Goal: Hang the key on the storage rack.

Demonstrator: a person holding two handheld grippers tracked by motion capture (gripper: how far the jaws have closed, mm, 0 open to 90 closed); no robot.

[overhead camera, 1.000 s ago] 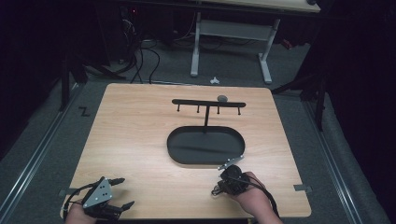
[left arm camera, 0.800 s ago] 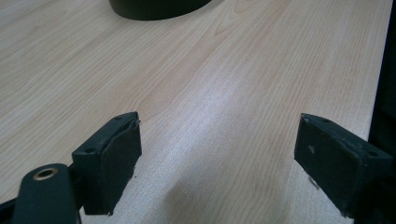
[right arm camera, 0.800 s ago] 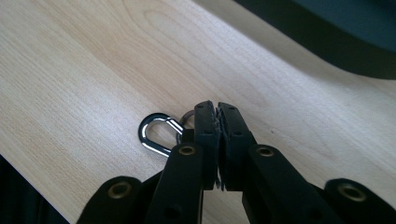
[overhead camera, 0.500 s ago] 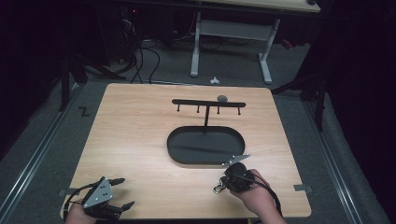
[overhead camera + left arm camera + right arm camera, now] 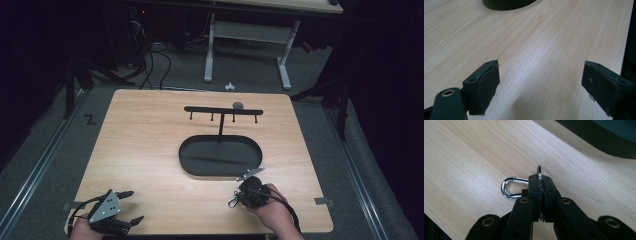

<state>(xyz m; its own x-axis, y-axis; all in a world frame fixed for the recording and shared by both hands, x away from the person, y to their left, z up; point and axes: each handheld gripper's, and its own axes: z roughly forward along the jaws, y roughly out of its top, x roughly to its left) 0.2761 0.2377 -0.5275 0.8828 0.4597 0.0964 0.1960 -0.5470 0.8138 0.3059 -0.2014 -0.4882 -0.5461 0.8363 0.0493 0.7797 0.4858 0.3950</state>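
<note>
Keyring pinched between the right tongs, clasp sticking out.

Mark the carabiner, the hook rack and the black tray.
carabiner (image 5: pixel 510 188): right gripper view, its shiny curved loop.
hook rack (image 5: pixel 222 110): high view, its top bar.
black tray (image 5: pixel 187 162): high view, its left rim.

Hook stand behind tray; carabiner before tray, table right.
</note>
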